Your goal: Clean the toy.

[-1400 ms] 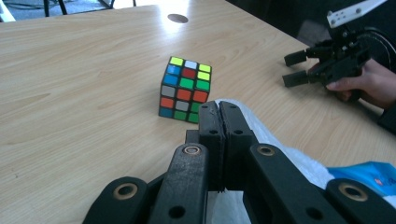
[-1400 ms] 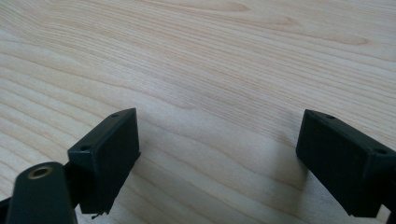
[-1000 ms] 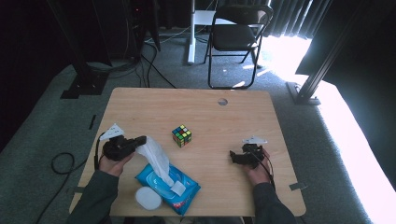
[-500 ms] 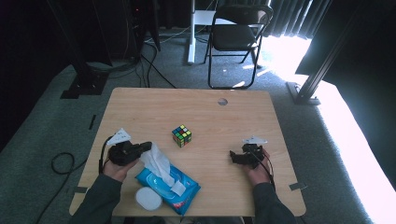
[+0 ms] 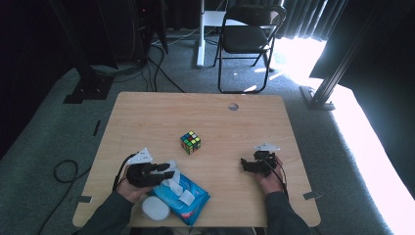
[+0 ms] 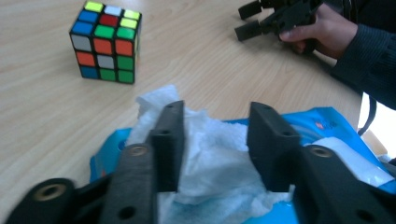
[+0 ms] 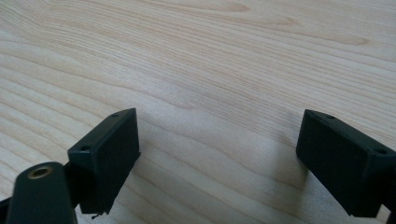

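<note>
Likely step: pull a wipe from the blue wipes pack at the near-left table edge. Close squarely on the raised white wipe, then lift straight up. Left gripper half open, jaws straddling the wipe, not clamped. Right gripper wide open, empty, over bare table. Cube farther off, mid-table.

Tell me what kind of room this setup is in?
Probably a lab or studio recording space, not a home: a lone wooden table on grey carpet, a folding chair, loose floor cables, stand legs and dark curtains around it.
</note>
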`<act>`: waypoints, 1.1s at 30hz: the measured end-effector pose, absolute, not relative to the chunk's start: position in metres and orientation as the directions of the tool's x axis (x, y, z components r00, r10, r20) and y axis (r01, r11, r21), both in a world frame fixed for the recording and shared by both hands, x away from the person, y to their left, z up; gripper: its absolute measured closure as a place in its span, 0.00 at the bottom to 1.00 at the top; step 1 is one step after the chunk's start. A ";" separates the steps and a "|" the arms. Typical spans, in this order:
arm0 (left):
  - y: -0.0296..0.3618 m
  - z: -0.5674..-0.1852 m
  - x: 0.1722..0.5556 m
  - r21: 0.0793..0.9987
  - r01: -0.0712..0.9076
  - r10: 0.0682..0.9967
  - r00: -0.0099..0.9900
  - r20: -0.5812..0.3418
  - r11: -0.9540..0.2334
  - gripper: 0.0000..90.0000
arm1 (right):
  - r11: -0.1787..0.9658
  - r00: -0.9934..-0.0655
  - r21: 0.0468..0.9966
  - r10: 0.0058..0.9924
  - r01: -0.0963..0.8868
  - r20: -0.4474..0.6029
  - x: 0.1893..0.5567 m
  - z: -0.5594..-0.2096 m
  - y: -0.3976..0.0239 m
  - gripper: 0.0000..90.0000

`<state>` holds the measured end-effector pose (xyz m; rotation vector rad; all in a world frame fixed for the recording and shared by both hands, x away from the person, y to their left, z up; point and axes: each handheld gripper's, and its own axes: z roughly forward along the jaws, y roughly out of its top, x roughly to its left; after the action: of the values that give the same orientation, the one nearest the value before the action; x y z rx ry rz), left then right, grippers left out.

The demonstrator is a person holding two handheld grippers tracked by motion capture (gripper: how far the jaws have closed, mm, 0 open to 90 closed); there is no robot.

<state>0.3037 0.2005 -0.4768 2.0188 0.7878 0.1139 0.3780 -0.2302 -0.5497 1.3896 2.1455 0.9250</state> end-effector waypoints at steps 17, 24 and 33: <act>0.190 -0.482 0.297 0.759 0.446 0.600 0.795 -0.091 -0.475 0.83 | 0.279 -0.412 0.723 0.911 0.632 0.009 0.378 -0.550 -0.230 0.14; 0.193 -0.478 0.298 0.777 0.444 0.606 0.789 -0.102 -0.446 0.95 | 0.279 -0.412 0.724 0.911 0.631 0.008 0.378 -0.550 -0.230 0.14; 0.199 -0.474 0.305 0.794 0.438 0.673 0.738 -0.048 -0.422 0.97 | 0.279 -0.413 0.724 0.911 0.631 0.009 0.378 -0.550 -0.230 0.14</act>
<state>0.3050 0.1994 -0.4742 2.0836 0.8369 0.3508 0.3780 -0.2302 -0.5497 1.3892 2.1457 0.9254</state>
